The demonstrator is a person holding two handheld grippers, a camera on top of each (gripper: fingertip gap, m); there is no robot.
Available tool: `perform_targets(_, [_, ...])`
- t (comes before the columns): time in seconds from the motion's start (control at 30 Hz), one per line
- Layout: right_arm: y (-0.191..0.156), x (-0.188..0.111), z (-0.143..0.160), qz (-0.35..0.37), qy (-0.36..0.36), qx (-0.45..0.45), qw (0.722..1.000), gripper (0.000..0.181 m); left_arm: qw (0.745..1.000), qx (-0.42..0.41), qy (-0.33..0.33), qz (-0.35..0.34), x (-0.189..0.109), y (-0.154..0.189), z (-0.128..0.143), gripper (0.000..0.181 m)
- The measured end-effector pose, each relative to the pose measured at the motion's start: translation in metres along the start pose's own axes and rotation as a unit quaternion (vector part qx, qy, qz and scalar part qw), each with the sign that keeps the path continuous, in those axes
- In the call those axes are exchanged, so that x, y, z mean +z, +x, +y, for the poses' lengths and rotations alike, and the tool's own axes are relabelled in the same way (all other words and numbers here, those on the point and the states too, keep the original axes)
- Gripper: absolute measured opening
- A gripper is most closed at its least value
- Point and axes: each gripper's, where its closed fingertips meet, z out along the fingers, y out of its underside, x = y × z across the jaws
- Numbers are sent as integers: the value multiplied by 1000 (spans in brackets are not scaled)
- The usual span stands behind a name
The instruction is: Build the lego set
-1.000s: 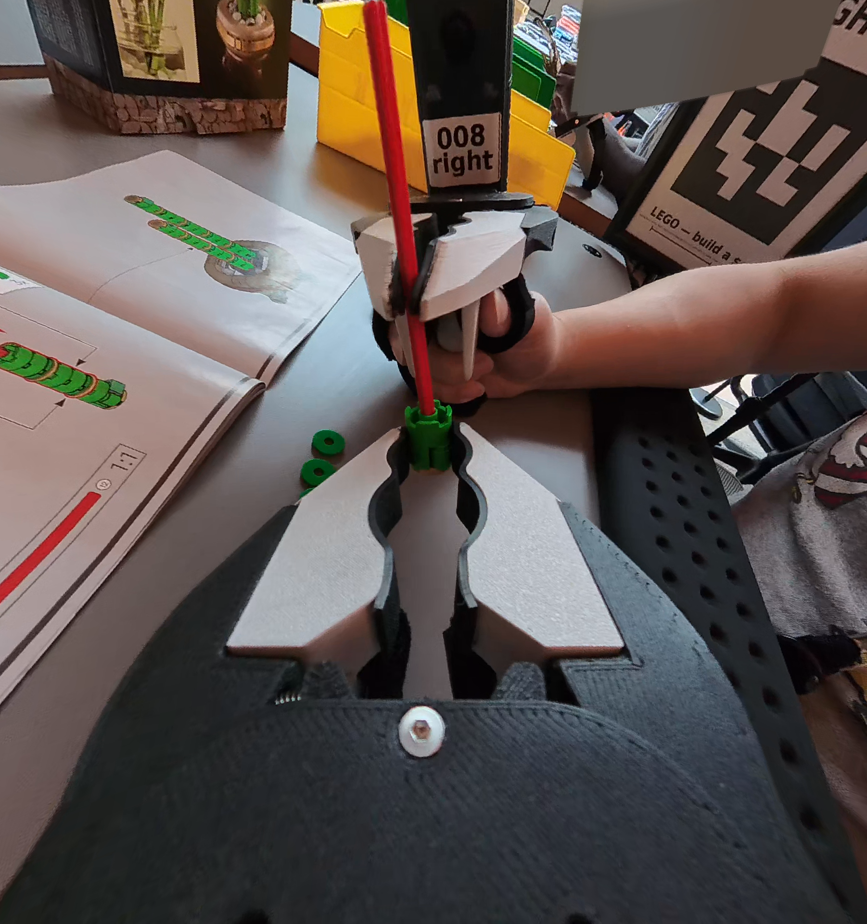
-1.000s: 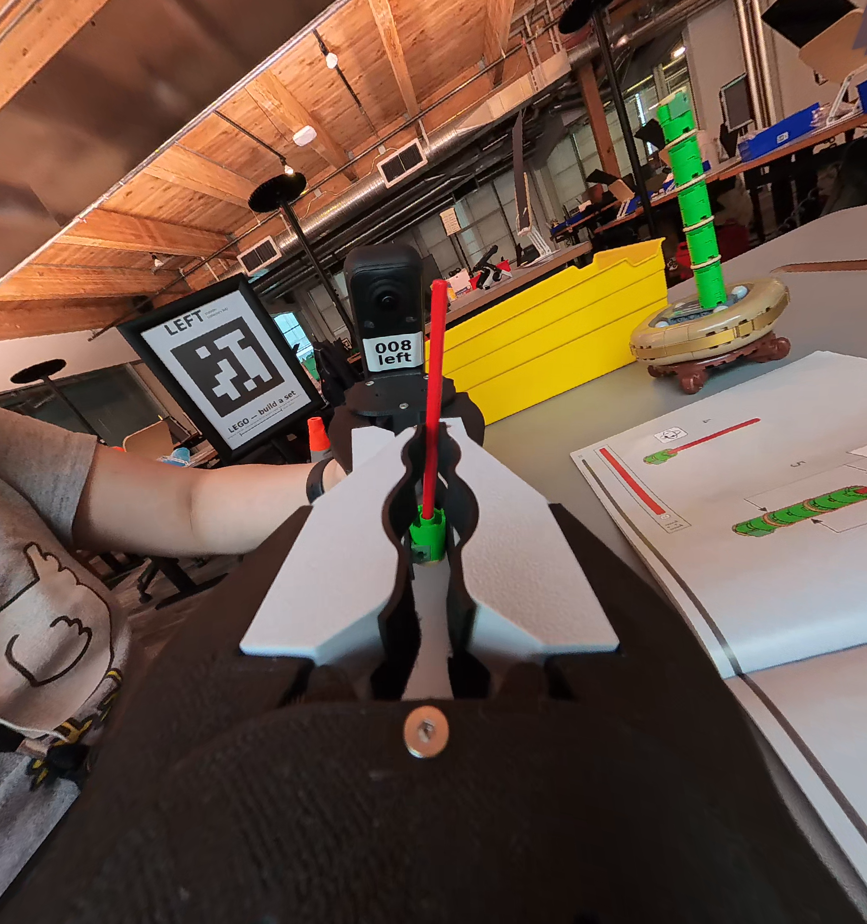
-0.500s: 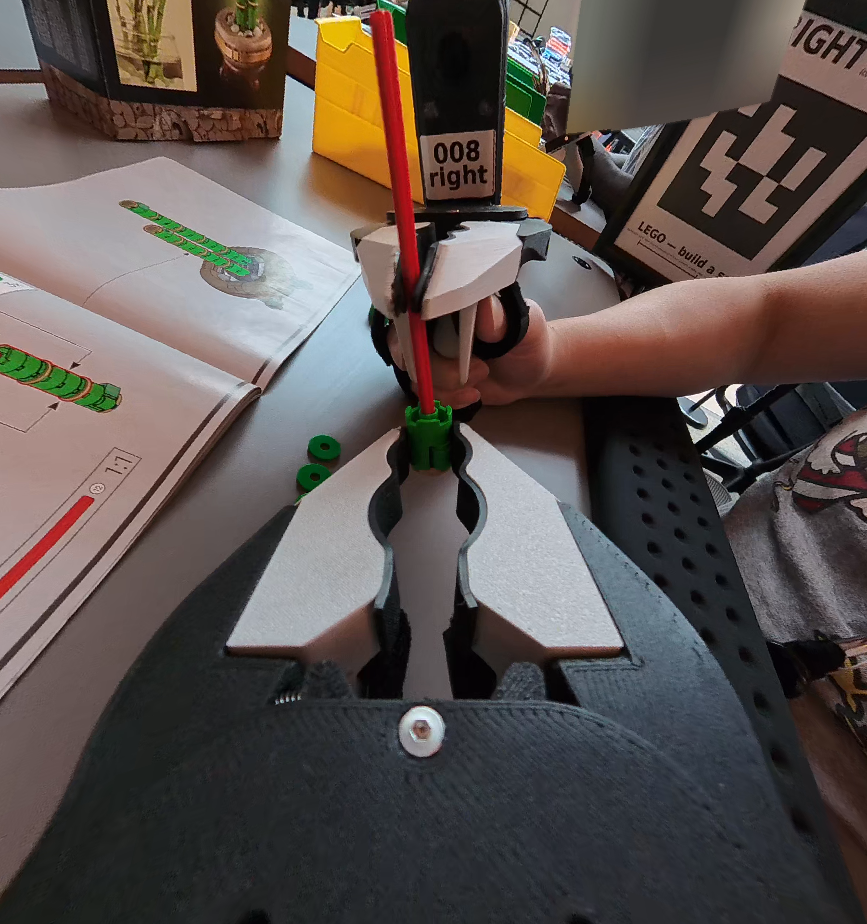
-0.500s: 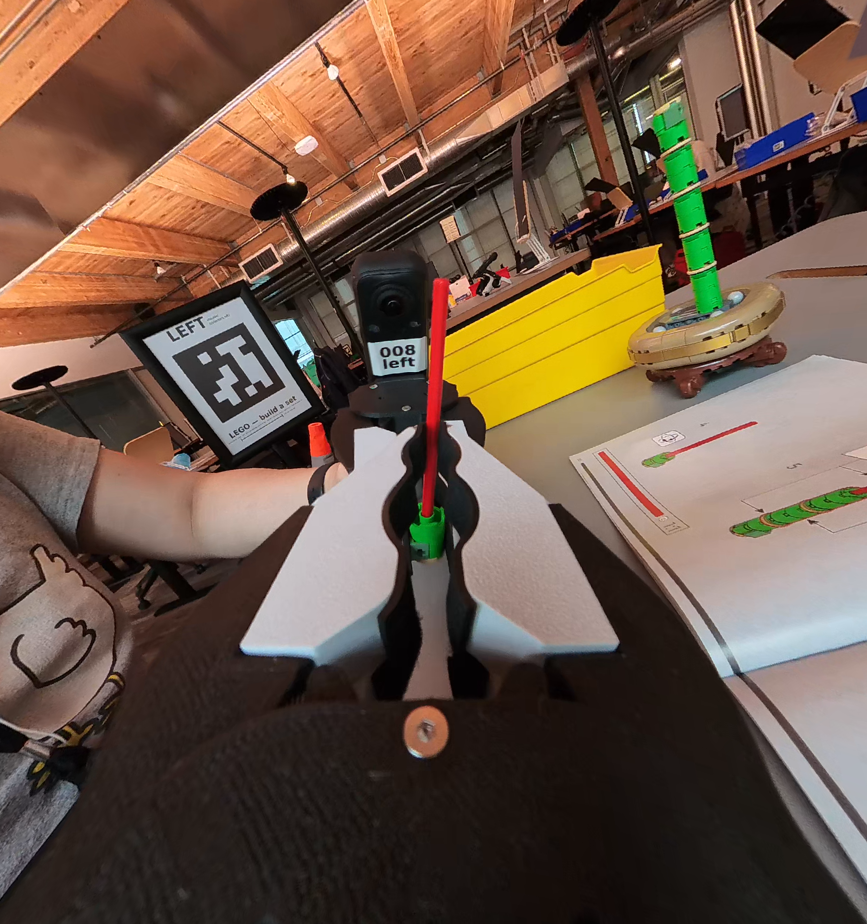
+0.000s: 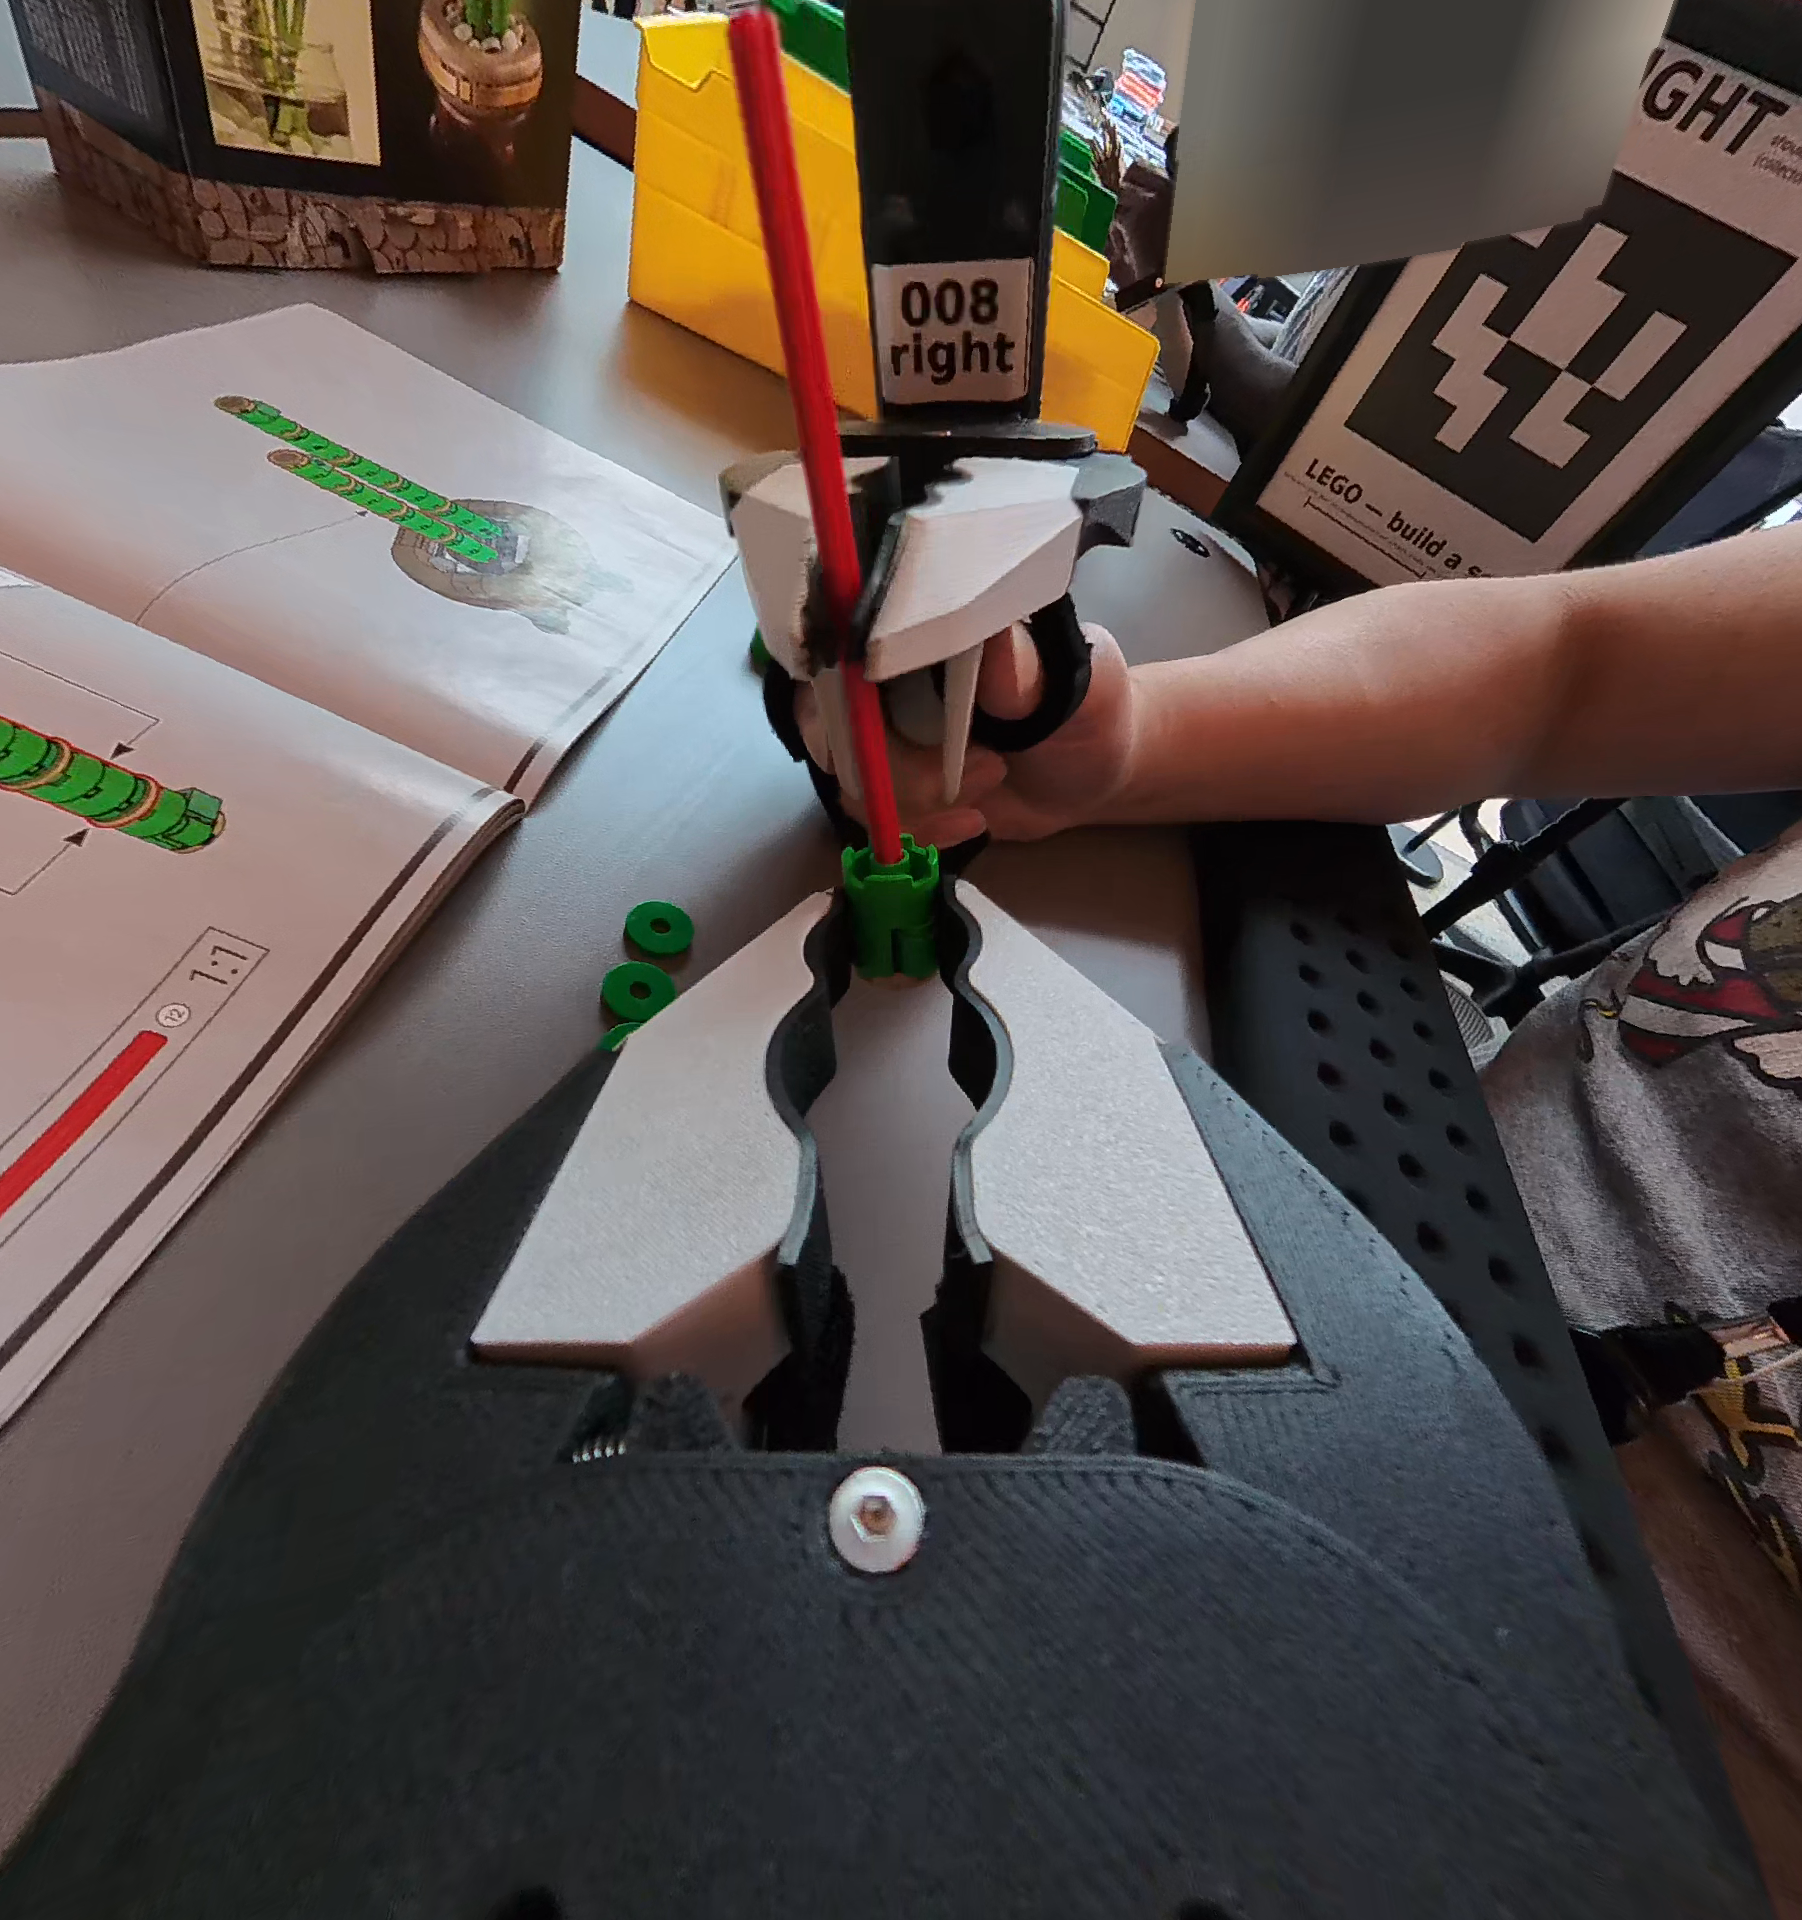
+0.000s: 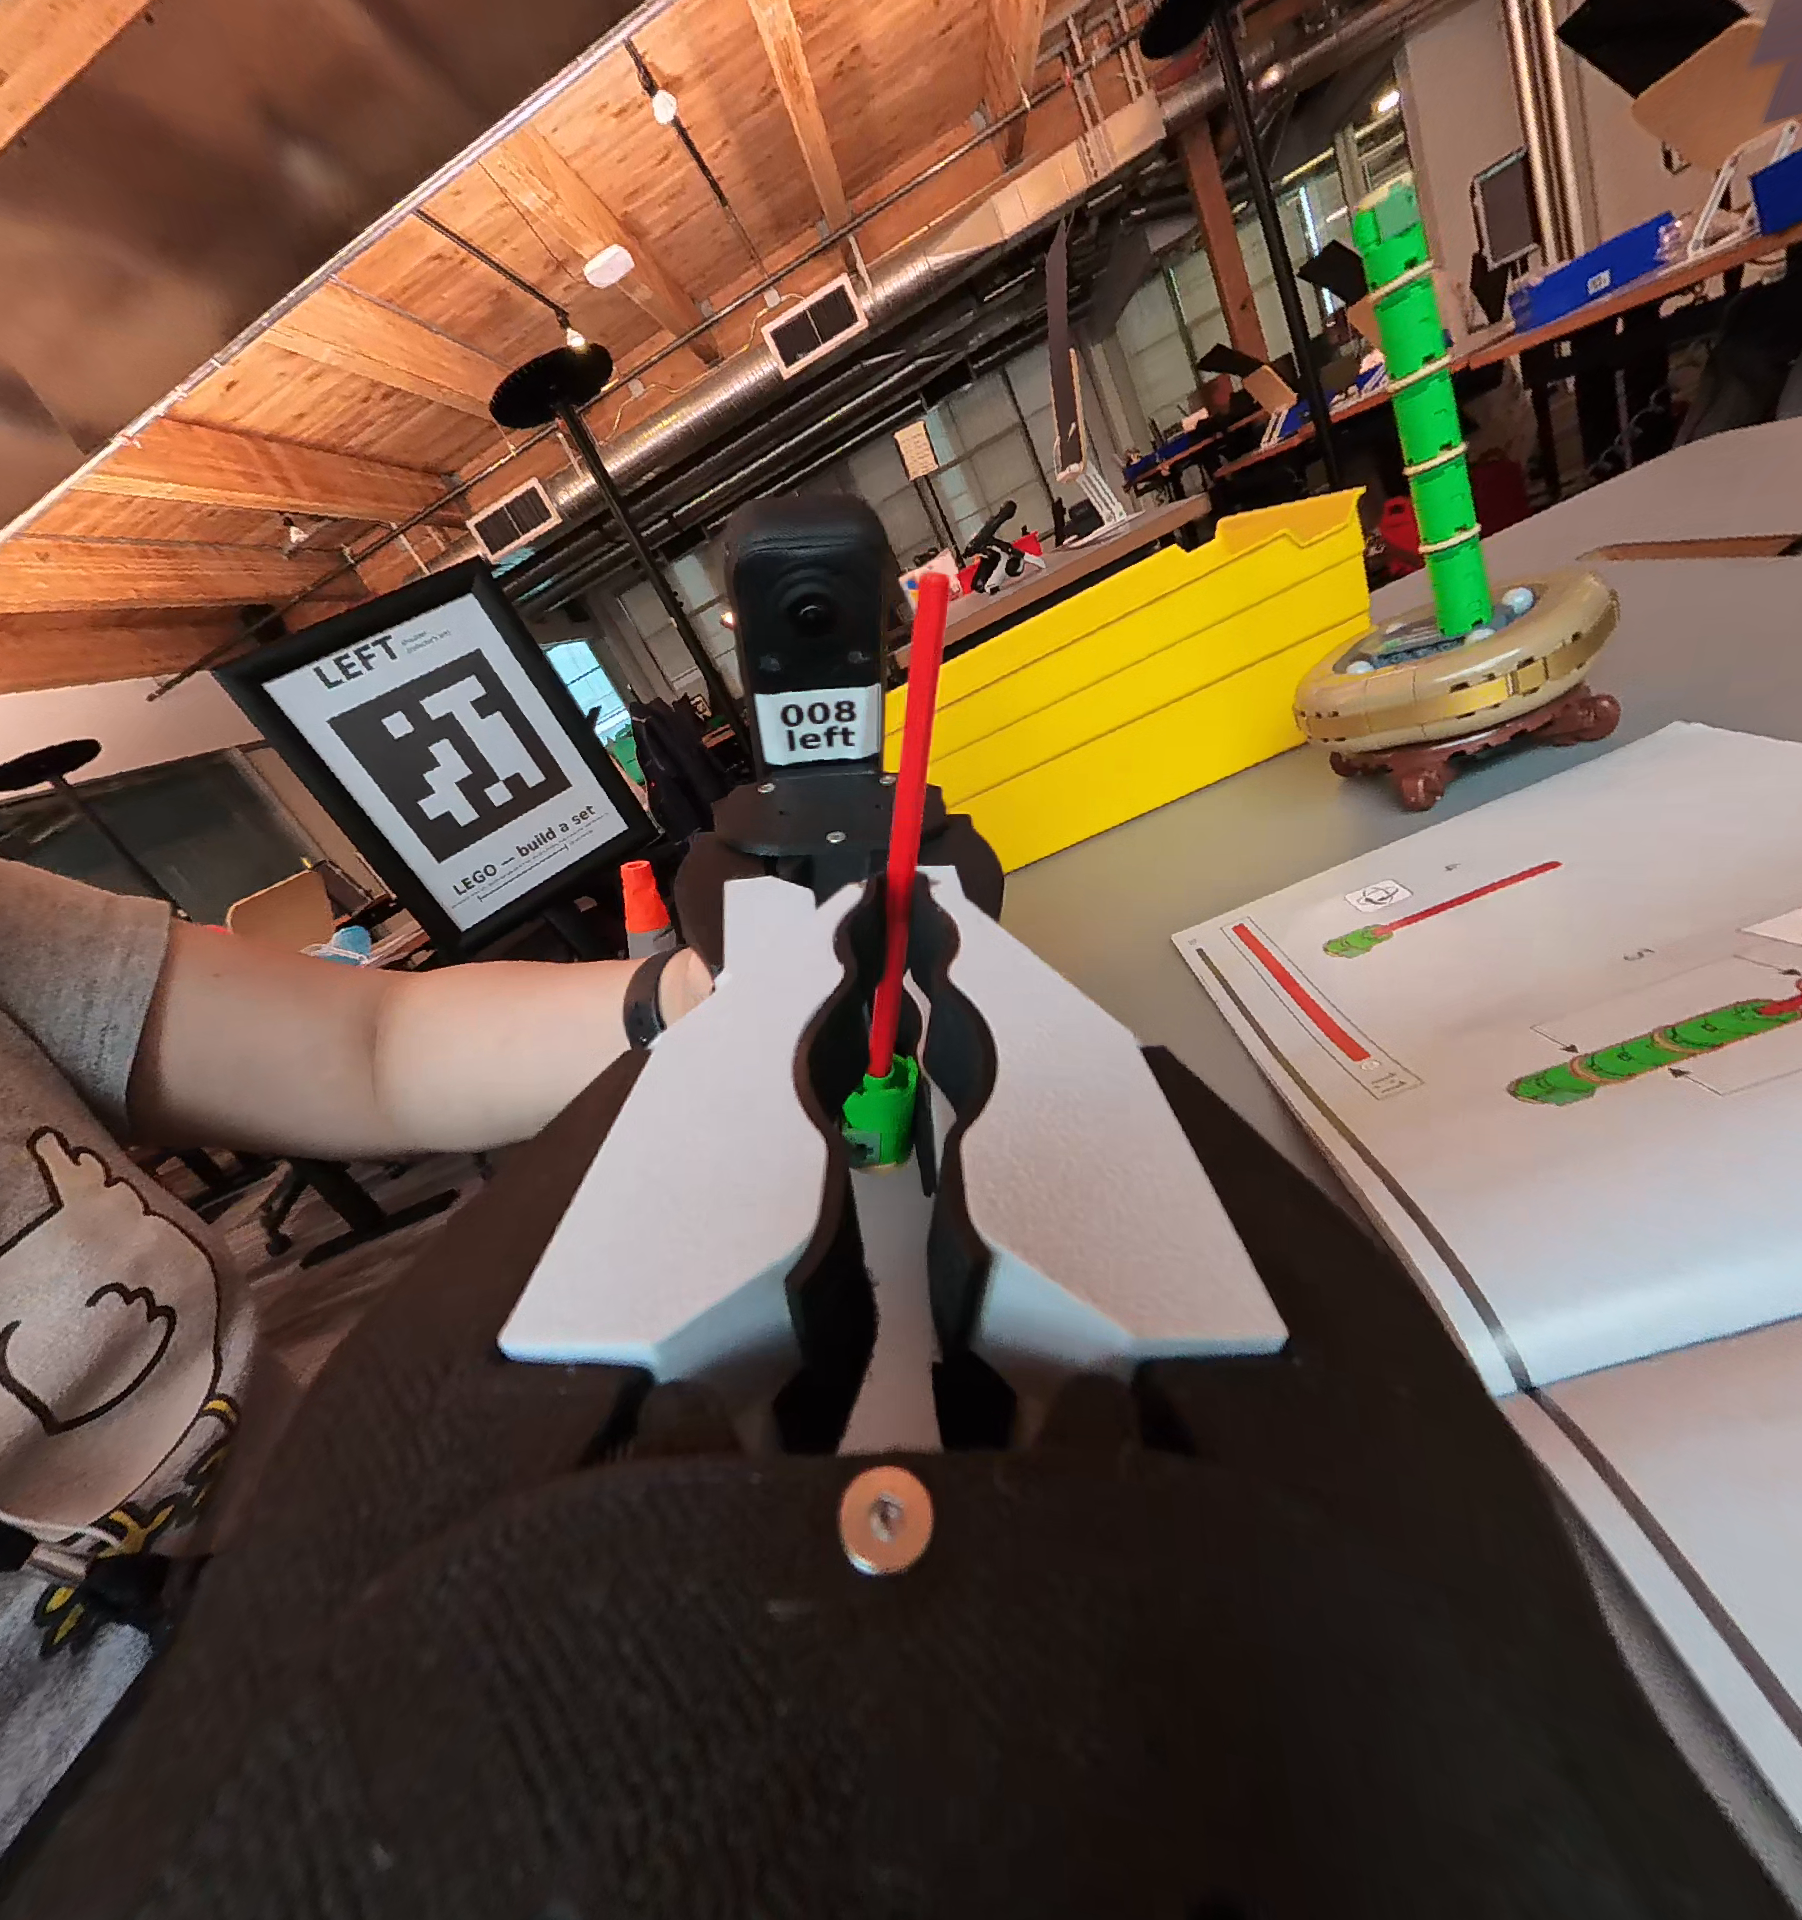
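Red axle [image 5: 814, 436] standing almost upright, leaning slightly toward 11 o'clock, bottom end sitting in green connector [image 5: 889, 914]. Left tool [image 5: 889, 940] pinching connector at 12 o'clock; right tool [image 5: 855, 649] clamping axle midway, above.
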Motion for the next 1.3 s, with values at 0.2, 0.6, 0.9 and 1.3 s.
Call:
perform_targets(0.2, [0, -1, 0, -1, 1, 2, 1000, 3, 1000, -2, 1, -8, 0, -2, 0, 13])
perform_targets(0.6, [-5, -2, -3, -5, 12, -21, 1000, 2, 1000, -15, 18, 3, -4, -2, -4, 13])
perform_targets(0.9, [0, 1, 2, 1, -5, 5, 1000, 3, 1000, -7, 7, -5, -2, -3, -2, 13])
perform_targets(1.3, [1, 2, 6, 3, -17, 13, 1000, 2, 1000, -9, 9, -17, -2, -7, -2, 13])
